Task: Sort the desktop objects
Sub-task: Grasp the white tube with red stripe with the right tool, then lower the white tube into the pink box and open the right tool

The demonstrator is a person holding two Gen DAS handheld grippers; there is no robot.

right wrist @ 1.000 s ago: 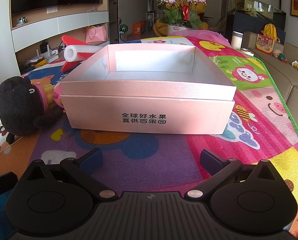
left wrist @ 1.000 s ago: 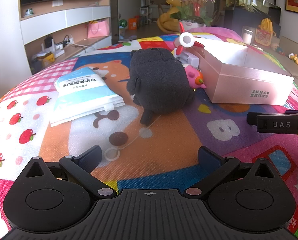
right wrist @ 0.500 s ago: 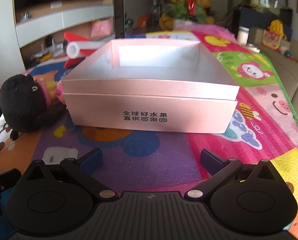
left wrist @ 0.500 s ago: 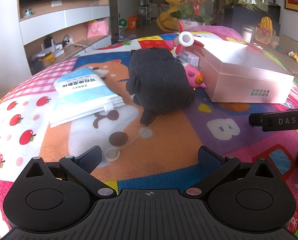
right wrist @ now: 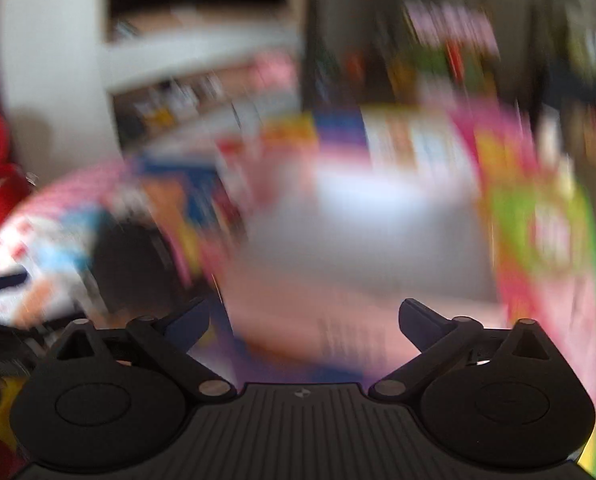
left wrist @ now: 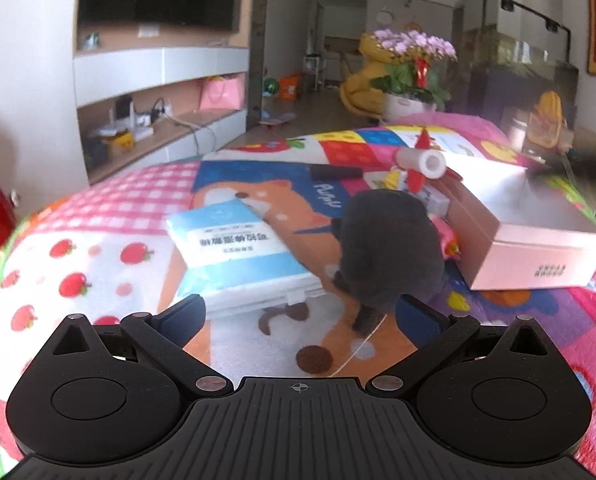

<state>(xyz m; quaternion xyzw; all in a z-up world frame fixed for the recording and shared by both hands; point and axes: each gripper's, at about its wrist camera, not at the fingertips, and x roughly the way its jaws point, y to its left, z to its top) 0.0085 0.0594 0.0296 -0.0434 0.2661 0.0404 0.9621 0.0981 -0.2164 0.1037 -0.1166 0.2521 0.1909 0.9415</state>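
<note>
Softly built, the dark grey plush toy lies beside the open pink cardboard box; pinch its body (light, squashy). Left claw gapes empty; right claw is closing, empty.

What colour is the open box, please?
Pale pink box, clearest in the left wrist view.

"PUPPY" runs along the play mat beside the dog picture; print on the blue packet and pink box is too blurred.
</note>
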